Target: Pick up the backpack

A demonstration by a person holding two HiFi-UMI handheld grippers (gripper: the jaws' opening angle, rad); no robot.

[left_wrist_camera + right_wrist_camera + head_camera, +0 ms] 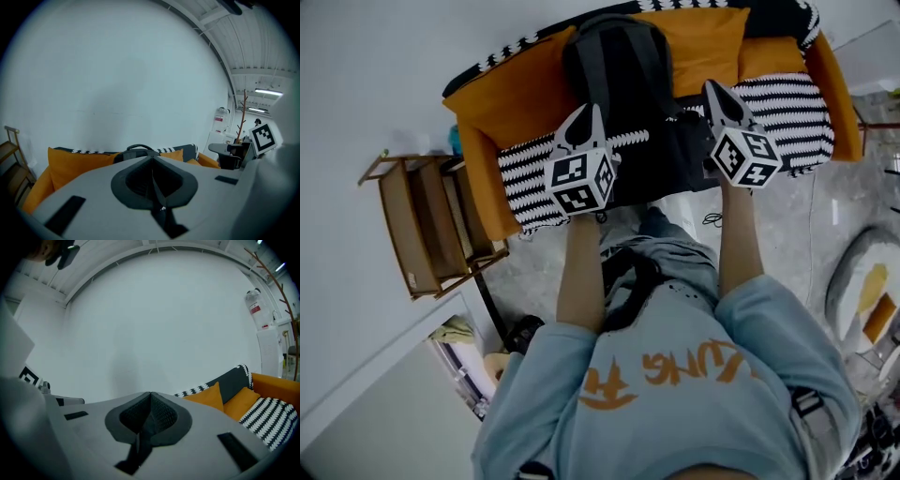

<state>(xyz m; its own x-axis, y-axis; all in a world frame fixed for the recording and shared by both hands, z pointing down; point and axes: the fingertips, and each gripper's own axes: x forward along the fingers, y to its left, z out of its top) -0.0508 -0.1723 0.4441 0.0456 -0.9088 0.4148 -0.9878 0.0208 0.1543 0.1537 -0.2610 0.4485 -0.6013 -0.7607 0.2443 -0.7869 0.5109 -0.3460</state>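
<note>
We see the black backpack (pixel 623 80) upright mid-seat against the back edge of the orange sofa (pixel 502 103), flanked by left gripper (pixel 593 114) and right gripper (pixel 715 91), both closed and empty.

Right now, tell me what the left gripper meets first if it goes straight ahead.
Probably the backpack on the sofa: its handle shows just past the shut left gripper, though depth is unclear.

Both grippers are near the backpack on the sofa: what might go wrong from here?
Both the left gripper and right gripper are shut and empty; unopened, they may just shove the backpack. It stands upright against the sofa cushions, so a nudge might topple it.
</note>
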